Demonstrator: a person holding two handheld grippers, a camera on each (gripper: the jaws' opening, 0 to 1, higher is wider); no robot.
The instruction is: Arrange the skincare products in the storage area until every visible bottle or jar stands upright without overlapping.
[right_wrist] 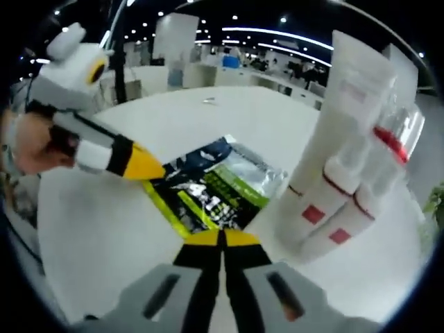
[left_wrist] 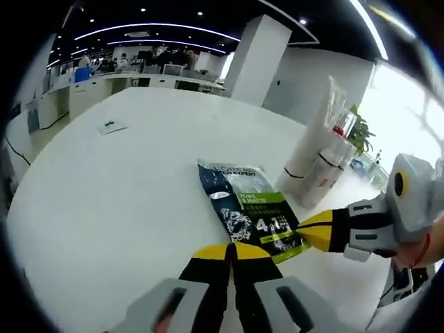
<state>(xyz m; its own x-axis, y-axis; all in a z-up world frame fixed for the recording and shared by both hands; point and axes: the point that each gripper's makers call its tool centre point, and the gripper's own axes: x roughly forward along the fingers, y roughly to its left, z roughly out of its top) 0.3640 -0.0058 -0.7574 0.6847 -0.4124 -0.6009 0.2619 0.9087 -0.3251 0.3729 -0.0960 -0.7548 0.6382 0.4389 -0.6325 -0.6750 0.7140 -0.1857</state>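
Big white table (left_wrist: 104, 201) under everything, office blurred behind. On it, a clear pack of white tubes (left_wrist: 316, 163) standing upright, long axis vertical, caps down on the tabletop, red bands near the base; seen up close in the right gripper view (right_wrist: 340, 173), leaning slightly but on end. Red-topped piece inside the wrap near the top, too blurry to name.

Just beside the tubes, a dark blue and green sachet (left_wrist: 253, 211) lying flat, long axis running from the tube side toward the left gripper, printed face up. Same sachet in the right gripper view (right_wrist: 211, 184), flat, one corner almost touching the tube bases.

Left gripper (left_wrist: 232, 253) low over the table, yellow tips pressed together, nothing between them, just short of the sachet's near edge. Right gripper (right_wrist: 222, 239) same story: jaws closed, empty, pointing at the sachet's near end. Also coming in from the side of the left gripper view (left_wrist: 312, 232), its tip at the sachet's green corner; can't tell if touching.

Small paper slip (left_wrist: 111, 126) far off on the table.
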